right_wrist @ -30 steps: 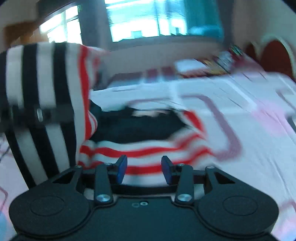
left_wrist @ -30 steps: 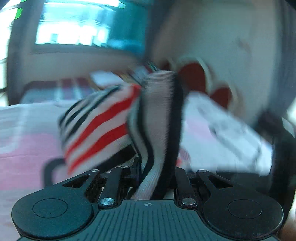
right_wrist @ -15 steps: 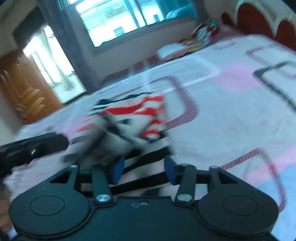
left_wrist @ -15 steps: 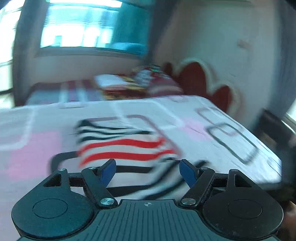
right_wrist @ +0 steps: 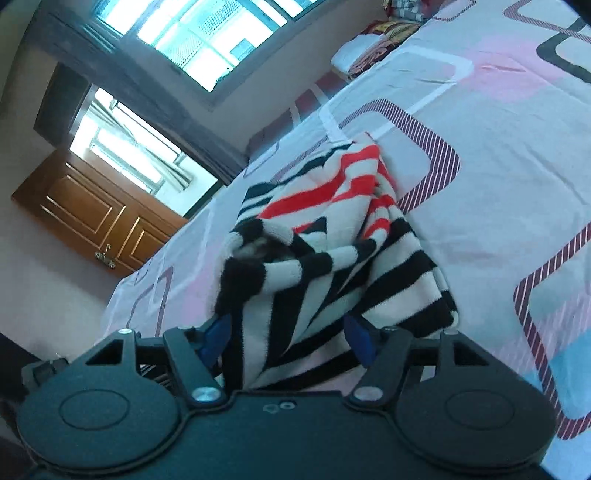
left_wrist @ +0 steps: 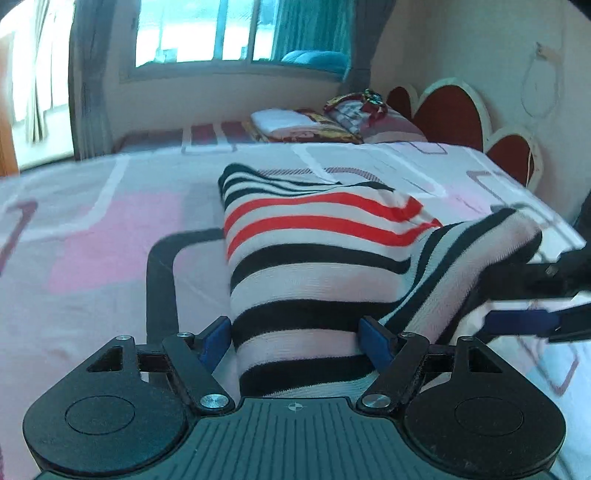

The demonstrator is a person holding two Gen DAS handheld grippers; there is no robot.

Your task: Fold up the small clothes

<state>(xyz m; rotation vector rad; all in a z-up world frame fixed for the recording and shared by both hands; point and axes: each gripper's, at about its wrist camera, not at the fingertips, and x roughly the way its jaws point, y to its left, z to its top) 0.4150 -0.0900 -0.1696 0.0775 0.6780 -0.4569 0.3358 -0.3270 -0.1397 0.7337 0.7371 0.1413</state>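
Left tongs [left_wrist: 295, 341] stand spread at the bottom centre of their frame, blue pads either side of the striped garment [left_wrist: 314, 258] (black, white and red), which lies bunched on the bed [left_wrist: 92, 229]. Right tongs [right_wrist: 286, 338] are likewise spread, cloth draped between the pads, gripping nothing firmly. From the left view they enter at the right edge [left_wrist: 528, 317], beside a striped fold.

The left wrist view sits low and level, close over the striped sweater [left_wrist: 314, 266], facing the window [left_wrist: 207, 33] beyond the bed [left_wrist: 92, 221]. The right wrist view is rolled sideways, equally close to the sweater [right_wrist: 332, 258]. Both share sweater, bed [right_wrist: 498, 147] and window [right_wrist: 207, 29].
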